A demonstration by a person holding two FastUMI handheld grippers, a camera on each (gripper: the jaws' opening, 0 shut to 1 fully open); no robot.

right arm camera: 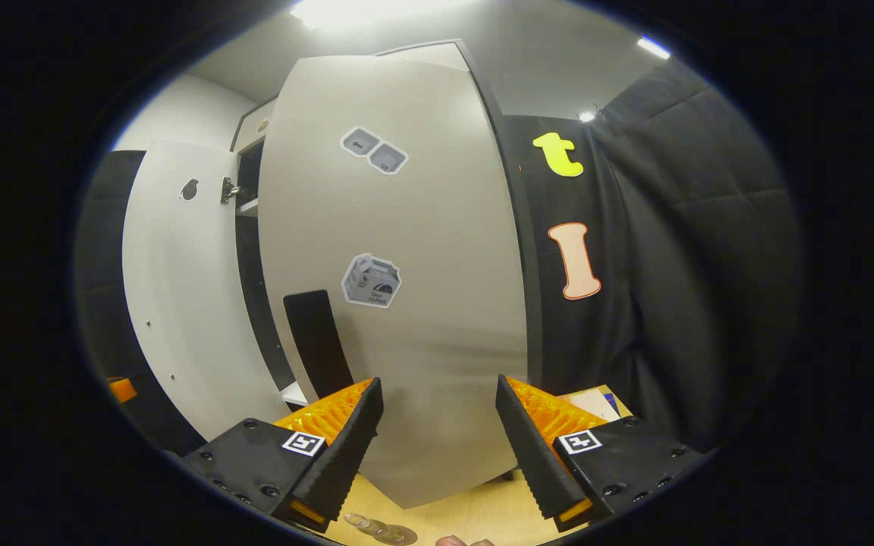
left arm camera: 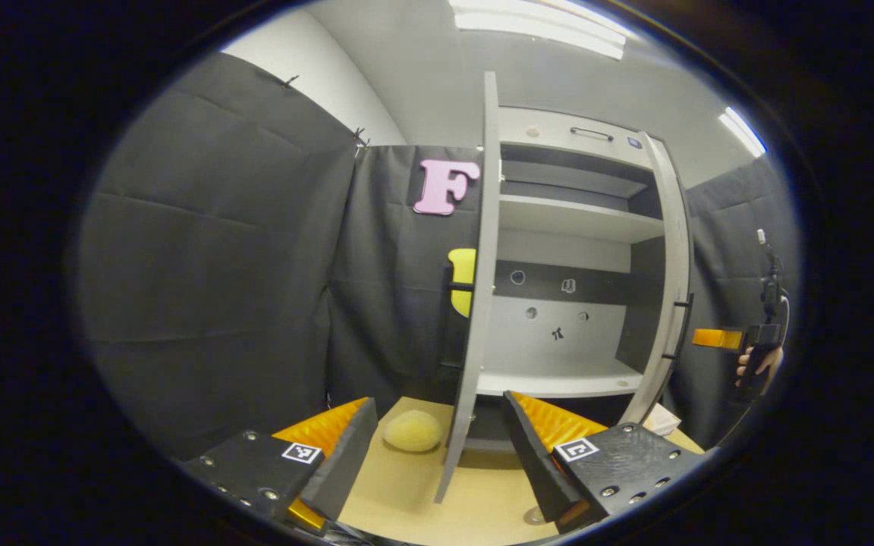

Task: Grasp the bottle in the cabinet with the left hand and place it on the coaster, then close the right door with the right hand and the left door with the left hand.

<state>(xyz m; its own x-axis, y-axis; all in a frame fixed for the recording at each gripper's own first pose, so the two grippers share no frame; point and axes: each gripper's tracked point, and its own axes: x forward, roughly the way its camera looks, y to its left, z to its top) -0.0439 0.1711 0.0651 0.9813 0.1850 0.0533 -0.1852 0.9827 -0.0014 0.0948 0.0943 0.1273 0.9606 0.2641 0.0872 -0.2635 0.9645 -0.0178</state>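
The grey cabinet [left arm camera: 566, 220] stands open on the wooden table, and the shelves I see are bare. In the left gripper view its left door [left arm camera: 480, 265] is edge-on straight ahead, and my left gripper [left arm camera: 438, 403] is open in front of that edge, holding nothing. The right door [left arm camera: 671, 288] hangs partly open, with the right gripper [left arm camera: 718, 338] just outside it in a hand [left arm camera: 760, 364]. In the right gripper view my right gripper [right arm camera: 438, 383] is open, close to the right door's outer face [right arm camera: 407, 250] and beside its black handle [right arm camera: 317, 341]. The left door [right arm camera: 179, 288] stands farther left.
A pale yellow rounded lump [left arm camera: 412, 430] lies on the table [left arm camera: 482, 500] left of the left door. A small round thing [left arm camera: 534, 516] sits at the table's near edge. Clear roundish pieces [right arm camera: 378, 531] lie on the table below the right gripper. Black cloth walls close in both sides.
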